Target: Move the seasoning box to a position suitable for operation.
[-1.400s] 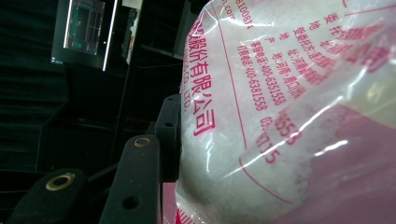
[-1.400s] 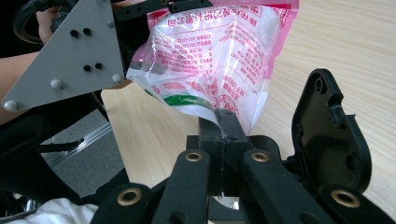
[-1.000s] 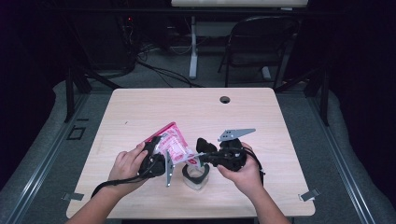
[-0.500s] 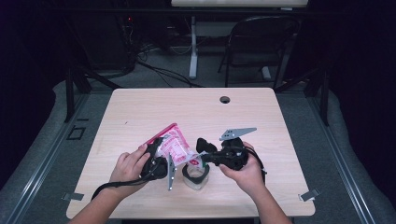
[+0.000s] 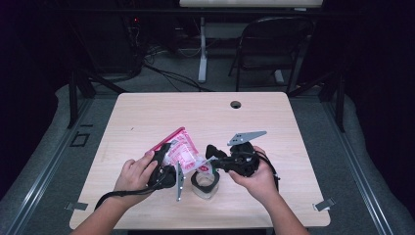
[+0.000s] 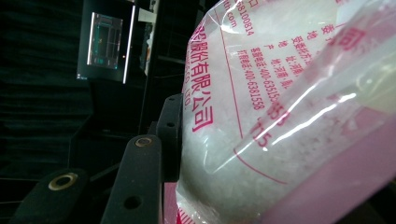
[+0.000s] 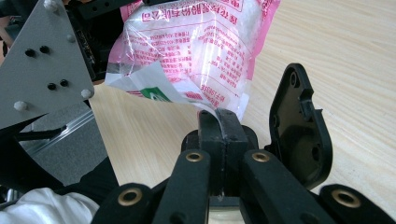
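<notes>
A pink and clear bag of white grains [image 5: 182, 151] hangs tilted over the table's front middle. My left gripper [image 5: 165, 155] is shut on its upper body, and in the left gripper view the bag [image 6: 280, 116] bulges against the left jaw's finger [image 6: 135, 186]. From the right, my right gripper [image 5: 211, 152] is shut on the bag's lower corner, its jaws [image 7: 222, 125] pinching the torn clear film below the bag [image 7: 196, 42]. Under the bag stands a clear jar [image 5: 204, 183] with its black flip lid [image 7: 301, 135] swung open.
The wooden table [image 5: 293, 147] has a cable hole [image 5: 236, 104] near its far edge. A dark folding chair [image 5: 274, 44] and a desk leg stand behind it. Cables trail from both grippers toward the front edge.
</notes>
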